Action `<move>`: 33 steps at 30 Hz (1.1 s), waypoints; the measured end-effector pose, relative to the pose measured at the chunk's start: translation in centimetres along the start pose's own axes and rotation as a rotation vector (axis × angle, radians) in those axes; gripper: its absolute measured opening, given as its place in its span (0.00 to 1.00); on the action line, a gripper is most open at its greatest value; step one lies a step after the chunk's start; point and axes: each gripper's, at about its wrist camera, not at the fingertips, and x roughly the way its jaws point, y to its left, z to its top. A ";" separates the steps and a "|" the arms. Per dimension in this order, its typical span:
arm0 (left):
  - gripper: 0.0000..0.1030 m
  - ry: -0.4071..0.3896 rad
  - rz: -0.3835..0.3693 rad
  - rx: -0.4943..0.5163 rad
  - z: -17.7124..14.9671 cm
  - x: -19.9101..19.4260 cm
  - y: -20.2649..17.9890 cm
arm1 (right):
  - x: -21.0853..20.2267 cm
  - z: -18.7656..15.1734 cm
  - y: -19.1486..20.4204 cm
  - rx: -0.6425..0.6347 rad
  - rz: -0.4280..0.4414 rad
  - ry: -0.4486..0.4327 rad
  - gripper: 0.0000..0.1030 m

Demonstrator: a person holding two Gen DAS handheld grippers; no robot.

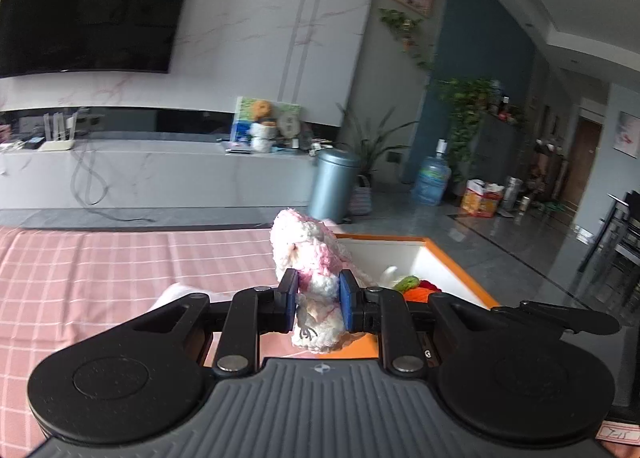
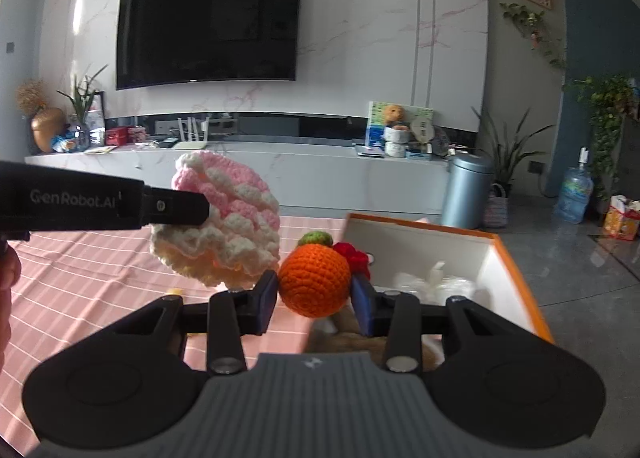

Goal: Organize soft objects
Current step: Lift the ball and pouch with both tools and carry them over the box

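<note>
- Crocheted stuff in both grippers: left gripper [image 1: 319, 300] pinching a fluffy pink-and-white crochet piece [image 1: 310, 258] between its blue-padded fingers [image 1: 291, 300], held up off the pink checked tabletop [image 1: 100, 270].
- Right gripper [image 2: 314, 296] pinching an orange crochet fruit [image 2: 314, 284] with a green top, fingers [image 2: 267, 300] pressed into both sides of it. Red crochet bit [image 2: 354, 254] right behind the fruit, can't tell if attached.
- Both toys hanging near the near-left corner of the white box with the orange rim [image 2: 520, 278], neither one inside yet by the look of it.
- Box already holding something pale and crinkly [image 2: 436, 282], hard to say what. Brownish soft thing [image 2: 348, 334] under the right gripper too, too hidden to name.
- For the drop, probably best: carry each toy fully past the orange rim before letting go, lower into the box rather than tossing, since yarn snags and bounces.
- Going one at a time seems smarter, as the two grippers sit close together, with the pink piece just beside the fruit in the right wrist view.
- Worth watching the near wall of the box; clipping it from this side could shove the box along the cloth.
- Far right edge of the box sits close to the tabletop edge, floor beyond it, so not much slack that way.
- Plenty of open cloth to the left for backing off.
</note>
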 end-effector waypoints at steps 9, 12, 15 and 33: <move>0.23 0.071 -0.133 0.124 1.2 5.7 -6.0 | -0.1 1.2 -7.1 -0.065 -0.125 0.058 0.39; 0.23 0.117 -0.164 0.169 1.2 7.9 -7.2 | 0.8 1.6 -9.2 -0.072 -0.138 0.090 0.39; 0.23 0.150 -0.171 0.216 0.9 9.7 -8.3 | 2.2 1.6 -10.8 -0.084 -0.150 0.128 0.39; 0.23 0.334 -0.083 0.382 -1.7 15.5 -10.4 | 10.8 0.9 -12.6 -0.142 -0.086 0.359 0.38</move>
